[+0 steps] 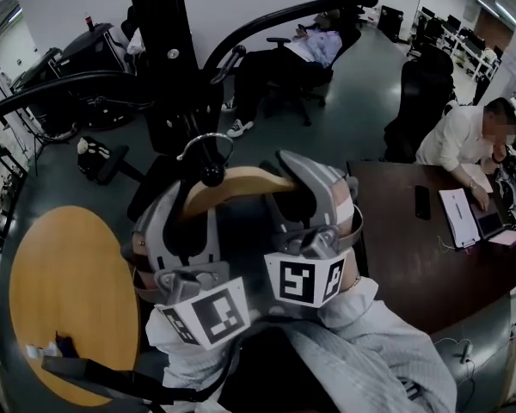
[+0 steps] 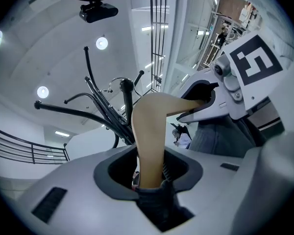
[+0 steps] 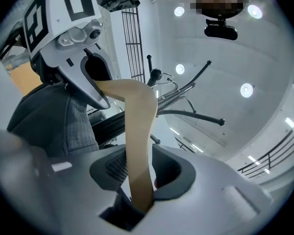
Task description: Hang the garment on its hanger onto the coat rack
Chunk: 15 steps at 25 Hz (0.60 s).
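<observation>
The floor [image 1: 353,119] is dark and smooth, in an open office. A round wooden table [image 1: 60,291] lies low on the left. A dark table [image 1: 404,256] stands on the right with a phone [image 1: 422,201] and papers [image 1: 461,218] on it, and a person [image 1: 460,140] sits at its far side. Another person [image 1: 305,48] leans back in a chair farther off.

The black rack [image 1: 168,58] rises straight ahead, with curved arms sweeping out to the left and right.

The left tongs [image 1: 174,222] and right tongs [image 1: 314,198] are each closed on one end of the wooden hanger [image 1: 241,181], with the wood pinched between the pads. The grey garment [image 2: 213,137] hangs from it, close to the tongs.

The hanger's wire hook [image 1: 205,140] is up against the rack pole, just beside a knob-ended arm [image 1: 211,175]. I cannot tell whether it rests on that arm.

The dark table's near corner is close on the right of the right tongs, and the round table's edge is close on the left. Bare floor lies beyond the rack, between it and the chairs.
</observation>
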Tool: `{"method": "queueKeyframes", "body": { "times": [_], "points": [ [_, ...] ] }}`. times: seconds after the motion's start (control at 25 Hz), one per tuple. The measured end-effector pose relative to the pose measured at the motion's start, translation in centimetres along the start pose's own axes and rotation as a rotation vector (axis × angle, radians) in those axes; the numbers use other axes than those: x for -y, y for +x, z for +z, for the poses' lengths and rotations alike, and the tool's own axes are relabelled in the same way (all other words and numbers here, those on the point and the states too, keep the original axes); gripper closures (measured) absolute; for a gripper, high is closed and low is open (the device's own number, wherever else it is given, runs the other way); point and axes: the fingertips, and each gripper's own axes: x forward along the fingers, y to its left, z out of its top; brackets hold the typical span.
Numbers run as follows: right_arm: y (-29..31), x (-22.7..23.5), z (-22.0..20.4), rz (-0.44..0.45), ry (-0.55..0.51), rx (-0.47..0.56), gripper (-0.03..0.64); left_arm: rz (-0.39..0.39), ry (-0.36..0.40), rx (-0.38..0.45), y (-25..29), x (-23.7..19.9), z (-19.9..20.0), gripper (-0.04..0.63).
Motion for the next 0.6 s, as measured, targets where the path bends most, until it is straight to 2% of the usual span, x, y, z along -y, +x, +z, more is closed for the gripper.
{"method": "queueKeyframes", "body": {
  "times": [0.6],
  "points": [
    [4.9,-5.6,-3.3,0.148,0.055,0.003,0.505,-0.033,-0.040,-0.145,3.4,1.4,-6.6,0.460]
  ]
}}
